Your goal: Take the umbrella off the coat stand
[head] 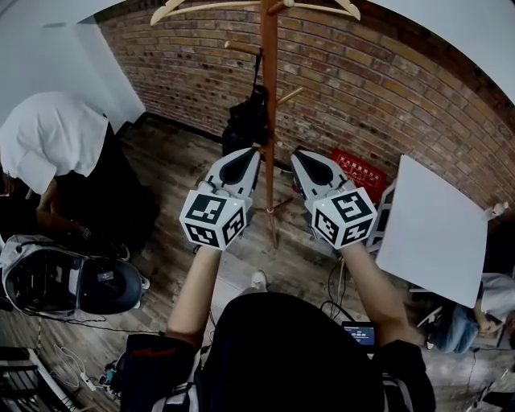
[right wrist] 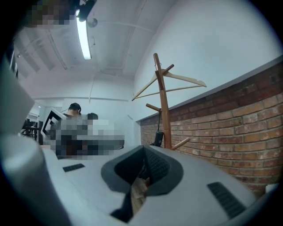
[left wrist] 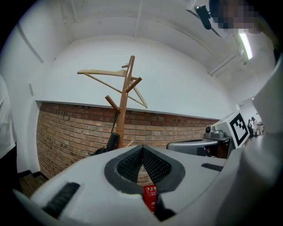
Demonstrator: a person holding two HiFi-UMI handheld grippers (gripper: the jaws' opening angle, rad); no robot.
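Note:
A wooden coat stand (head: 269, 96) rises in front of the brick wall. A folded black umbrella (head: 248, 119) hangs by its strap from a peg on the stand's left side. In the head view my left gripper (head: 255, 153) is just left of the pole and below the umbrella, apart from it, its jaws shut and empty. My right gripper (head: 297, 155) is just right of the pole, also shut on nothing. In the left gripper view the stand (left wrist: 124, 106) and umbrella (left wrist: 112, 142) lie ahead, beyond the shut left gripper (left wrist: 142, 148). The right gripper view shows the umbrella (right wrist: 158, 138) left of the pole (right wrist: 163, 110).
Wooden hangers (head: 241, 6) rest on top of the stand. A person in a white top (head: 50, 138) bends at the left. A white board (head: 438, 229) leans at the right, a red sign (head: 358, 172) stands against the wall, and bags and cables (head: 68, 282) lie at the lower left.

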